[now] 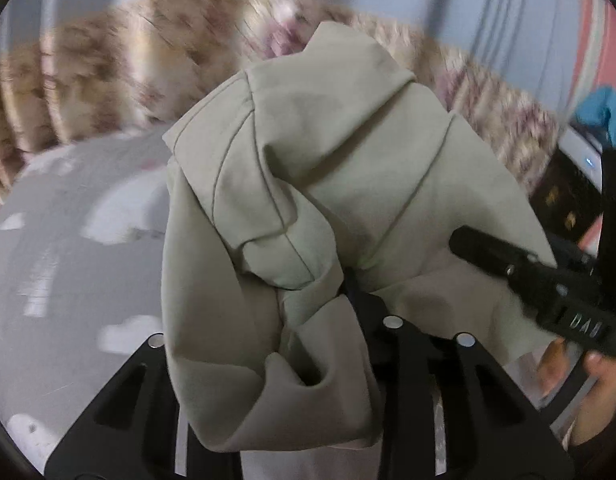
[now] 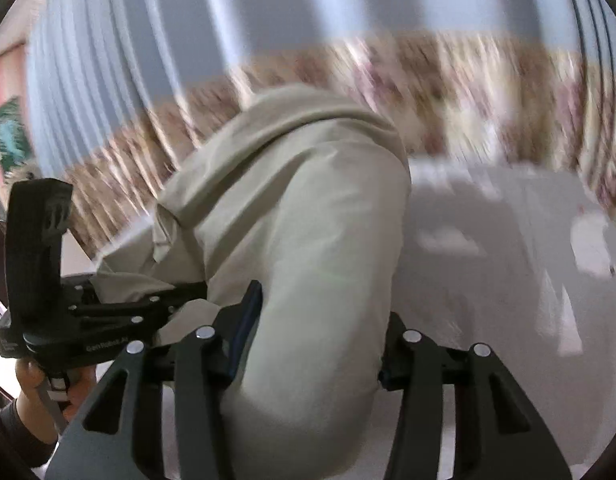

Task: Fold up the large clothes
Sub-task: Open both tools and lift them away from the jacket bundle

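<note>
both grippers are up off the bed with the same pale grey-green garment (image 1: 308,184) hanging between them. the left gripper (image 1: 348,292) has its fingers drawn together on a bunched fold of that cloth, which spills over and down in front of its own camera and hides most of the fingertips; from the right wrist view the left gripper (image 2: 179,296) shows side-on at the left, fingers pinched on the edge of the fabric, with a bare hand (image 2: 31,396) under its handle. the right gripper (image 2: 320,340) has its two fingers spread wide, and a thick roll of the garment (image 2: 308,208) fills the space between them; whether it is actually squeezing the cloth i cannot tell. in the left view the right gripper (image 1: 468,244) reaches in from the right, its tip against the cloth.

the garment sits lifted in a crumpled heap, seams showing, above a grey bedsheet with white cloud shapes (image 1: 67,280). behind it runs a blurred beige floral cover (image 1: 127,60), then blue-grey curtains (image 2: 147,40). something blue (image 1: 606,116) shows at the far right.
</note>
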### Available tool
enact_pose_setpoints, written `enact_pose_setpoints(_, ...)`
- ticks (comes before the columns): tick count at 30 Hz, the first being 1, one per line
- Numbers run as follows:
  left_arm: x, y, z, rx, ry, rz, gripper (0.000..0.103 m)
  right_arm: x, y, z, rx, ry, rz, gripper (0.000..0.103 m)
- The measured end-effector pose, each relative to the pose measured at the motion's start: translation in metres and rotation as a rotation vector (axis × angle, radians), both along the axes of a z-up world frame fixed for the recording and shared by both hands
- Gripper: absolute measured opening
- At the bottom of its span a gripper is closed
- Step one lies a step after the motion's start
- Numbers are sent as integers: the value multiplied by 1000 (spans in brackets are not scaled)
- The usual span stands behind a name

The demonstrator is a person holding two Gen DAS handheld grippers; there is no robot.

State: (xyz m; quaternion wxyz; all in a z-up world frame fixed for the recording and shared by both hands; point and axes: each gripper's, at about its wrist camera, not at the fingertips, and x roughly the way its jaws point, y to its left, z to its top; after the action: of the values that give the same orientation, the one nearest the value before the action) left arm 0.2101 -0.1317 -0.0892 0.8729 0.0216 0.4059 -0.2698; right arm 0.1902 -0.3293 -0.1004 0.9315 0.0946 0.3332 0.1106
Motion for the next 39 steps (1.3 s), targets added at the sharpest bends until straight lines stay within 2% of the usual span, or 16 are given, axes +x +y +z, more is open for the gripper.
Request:
enact_pose_setpoints(2, 11, -11, -25, 28, 52, 6, 52, 10, -21, -26, 39, 102, -14, 55)
enact_pose_setpoints(4, 9, -7, -24, 51, 13, 34, 83, 3, -37, -32, 106, 101, -23, 63)
enact_pose_setpoints(7, 4, 10, -15, 69, 3, 65, 96, -11, -35, -19, 10, 70, -42, 73)
enact_pose_setpoints(9, 0, 22, -11, 85, 13, 94, 99, -22, -34, -7, -27, 55, -46, 74)
enact_pose_setpoints(13, -8, 45, -9, 47, 34, 119, 100, -32, -38, 0, -98, 50, -96, 79)
enact_pose_setpoints(15, -5, 43, -19, 73, 36, 129, 100, -27, -37, -6, -113, 59, -103, 81)
enact_pose_setpoints(17, 2, 37, -31, 83, 59, 131, 100, -24, -29, -7, -196, 48, -112, 83)
enact_pose_setpoints(19, 10, 37, -37, 59, 84, 126, 100, -23, -19, -2, -292, 29, -115, 84)
enact_pose_setpoints(21, 9, 42, -33, 40, 103, 133, 100, -25, -17, 4, -289, 36, -121, 84)
enact_pose_setpoints(24, -10, 52, -11, 65, 38, 152, 100, -44, -21, 20, -227, 25, -109, 86)
enact_pose_setpoints(26, -29, 63, 9, 112, -40, 183, 100, -58, -23, 32, -182, -3, -114, 102)
enact_pose_setpoints(28, -48, 75, 30, 170, -134, 266, 100, -73, -22, 48, -154, -52, -153, 101)
enact_pose_setpoints(31, -68, 92, 52, 224, -232, 372, 100, -90, -11, 67, -195, -80, -221, 101)
enact_pose_setpoints(34, -80, 103, 67, 228, -246, 411, 100, -100, 0, 77, -248, -87, -302, 101)
enact_pose_setpoints(37, -89, 109, 82, 189, -221, 403, 100, -109, 6, 86, -233, -95, -352, 101)
enact_pose_setpoints(39, -99, 111, 91, 177, -243, 407, 100, -116, 12, 92, -235, -112, -356, 101)
